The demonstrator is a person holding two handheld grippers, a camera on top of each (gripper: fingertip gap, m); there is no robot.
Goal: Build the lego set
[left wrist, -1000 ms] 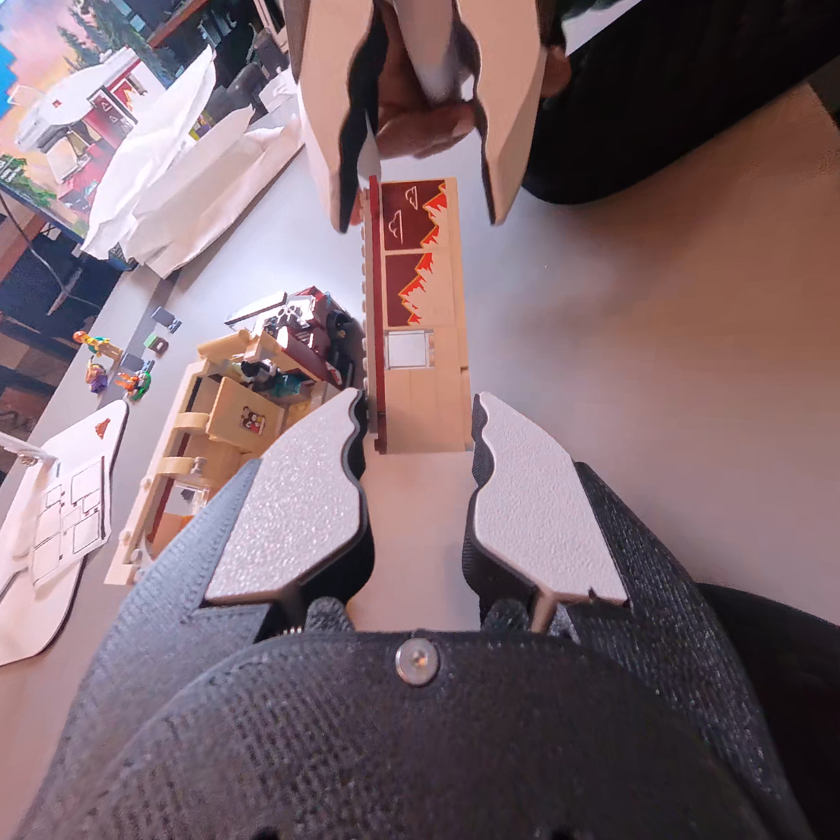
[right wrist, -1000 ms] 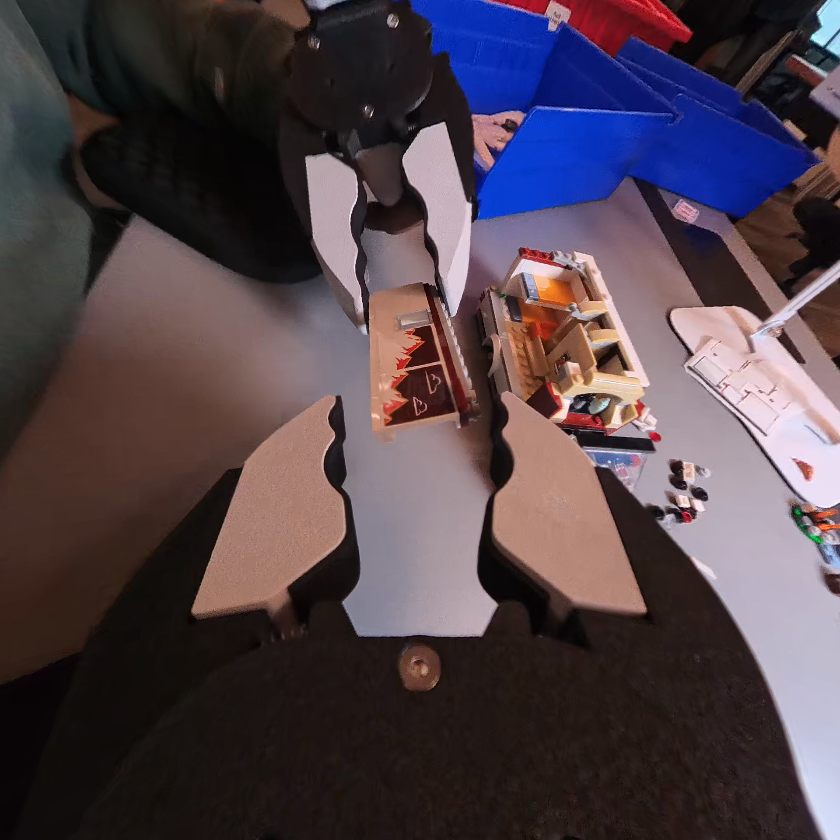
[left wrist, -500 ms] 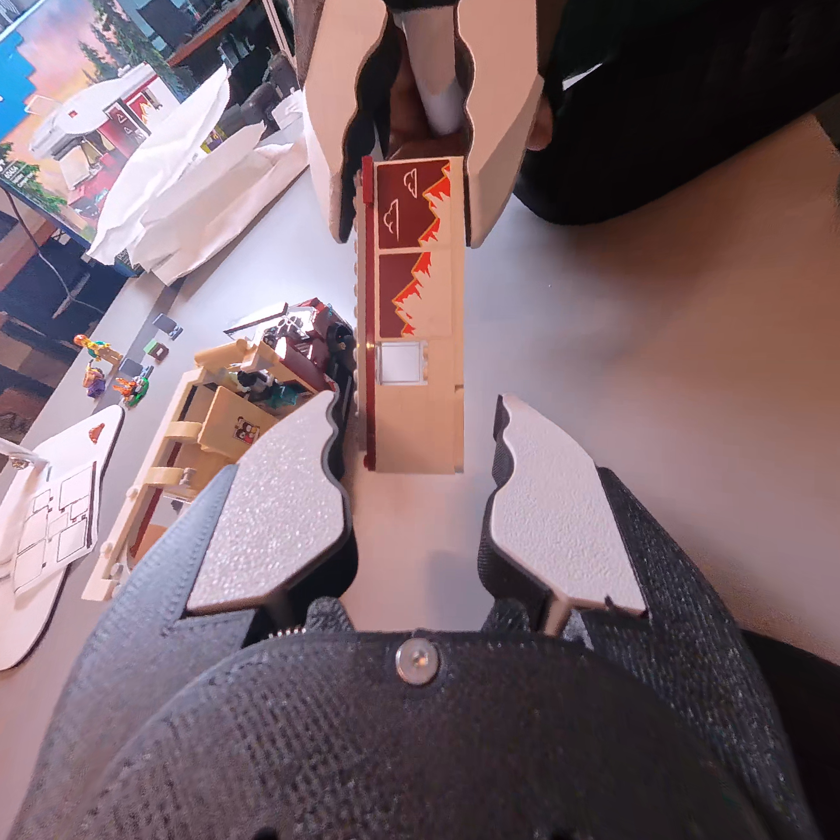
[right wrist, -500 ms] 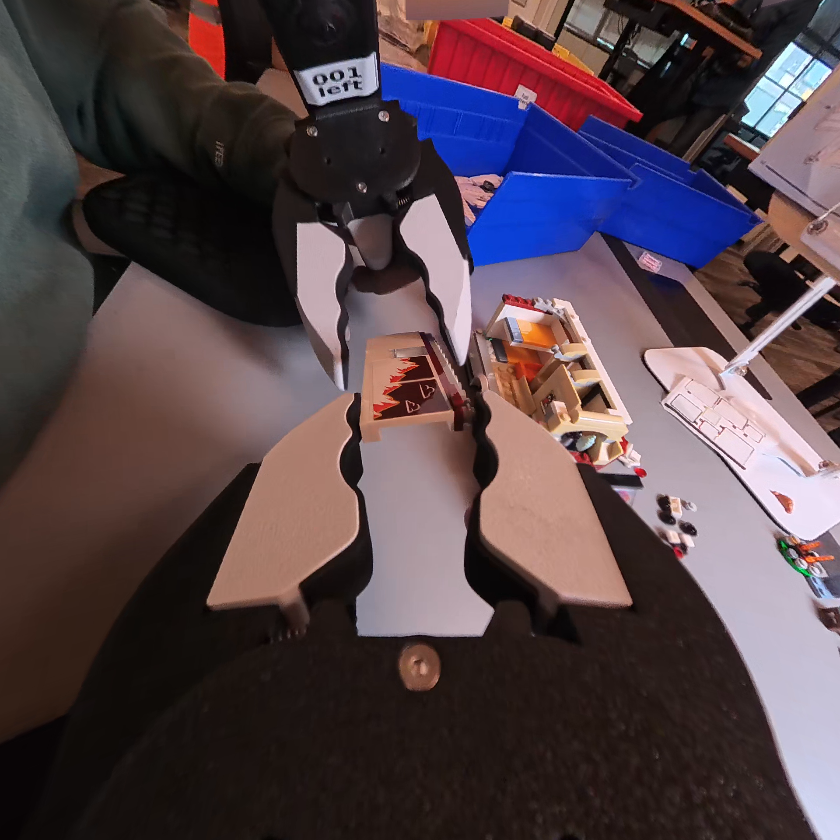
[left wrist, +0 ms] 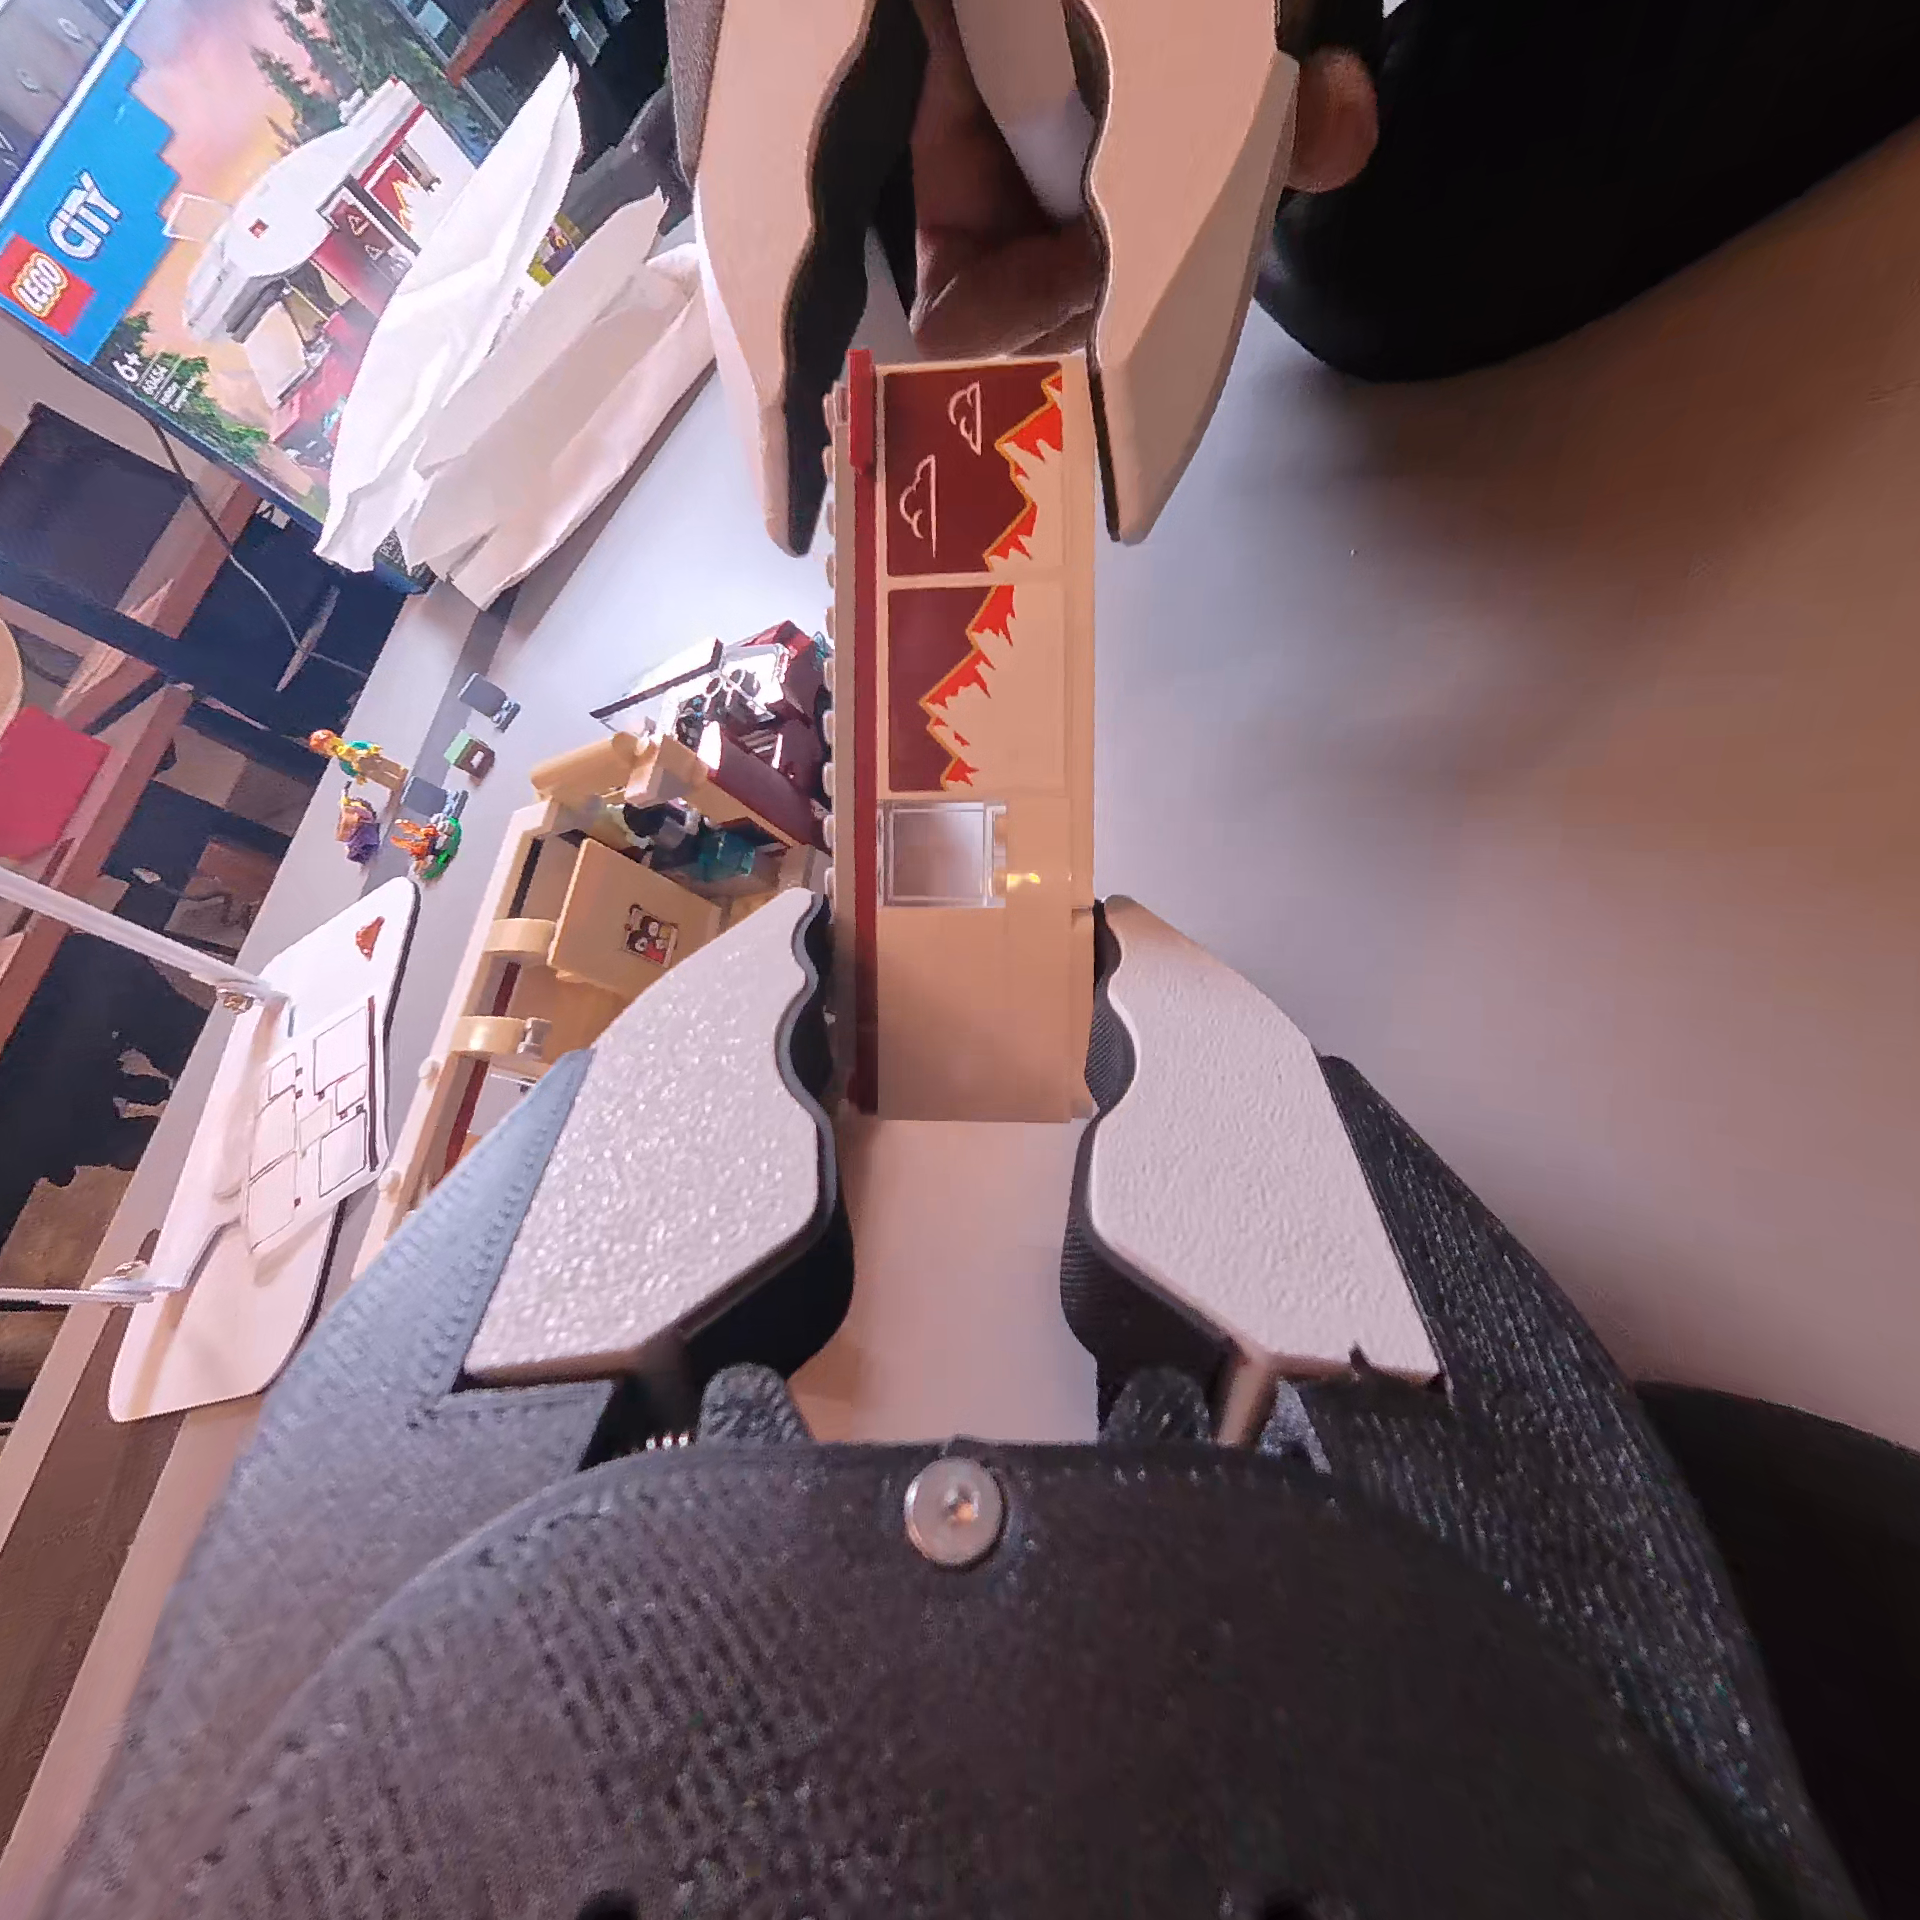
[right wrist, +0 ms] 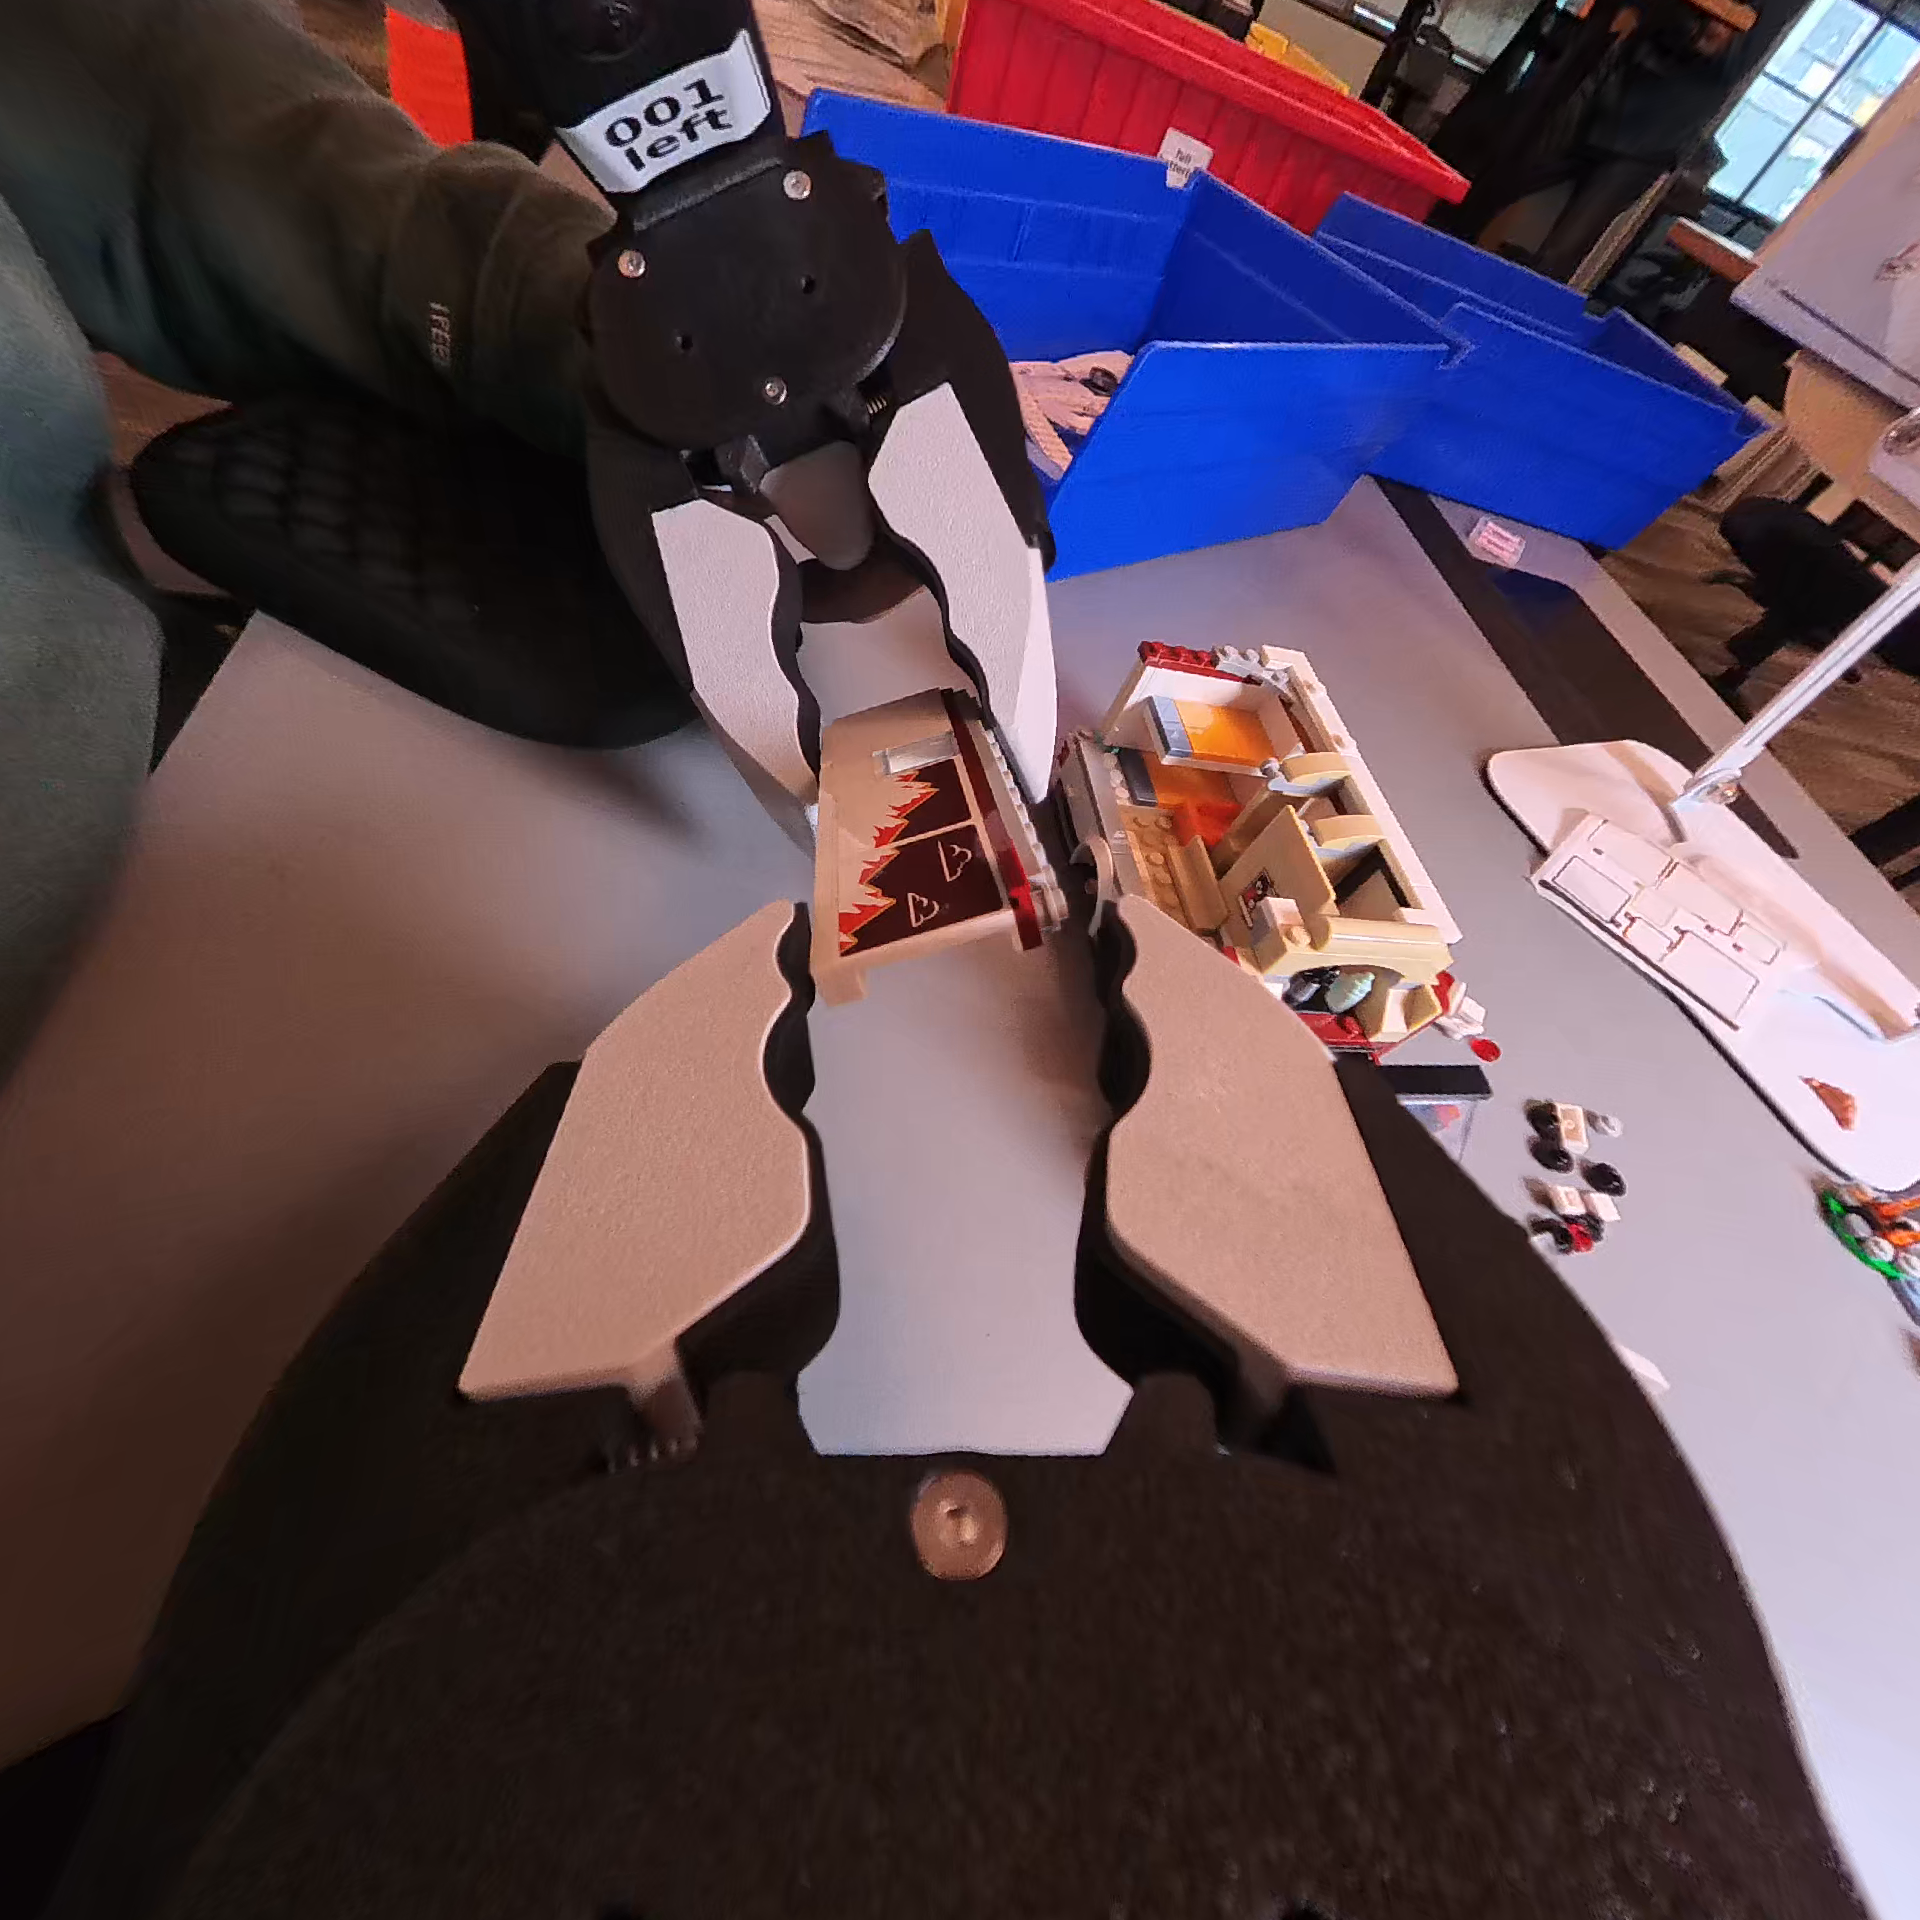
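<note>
- Clamping from 6 o'clock in the left wrist view, my left claw (left wrist: pixel 956 997) is partly closed, and both textured grey pads press the near end of the tan brick panel (left wrist: pixel 977 727), one on each long edge.
- The panel runs straight up toward 12 o'clock. It has a smooth face, a dark red strip and a row of studs along its 9 o'clock edge, a small clear window and red-and-maroon printed tiles.
- My right claw (left wrist: pixel 956 520) comes in from 12 o'clock and straddles the panel's far end.
- The grey table (left wrist: pixel 1455 831) lies bare out to 3 o'clock. Toward 9 o'clock it is crowded: an open tan brick model (left wrist: pixel 623 914) sits just beside the panel, with tiny figures (left wrist: pixel 384 810) and crumpled white paper (left wrist: pixel 499 364) farther out.
- In the right wrist view, my right claw (right wrist: pixel 951 935) stands partly open around the panel (right wrist: pixel 925 852). The panel is tilted, and a sliver of room shows between its red edge and my finger at 3 o'clock, so I have no grip on it.
- My left claw (right wrist: pixel 894 727) reaches down from 12 o'clock, held by a green sleeve (right wrist: pixel 260 208).
- The model (right wrist: pixel 1268 852) hems me in at 2 o'clock, loose small bricks (right wrist: pixel 1569 1174) lie at 3 o'clock, and blue bins (right wrist: pixel 1247 436) wall the far edge.
</note>
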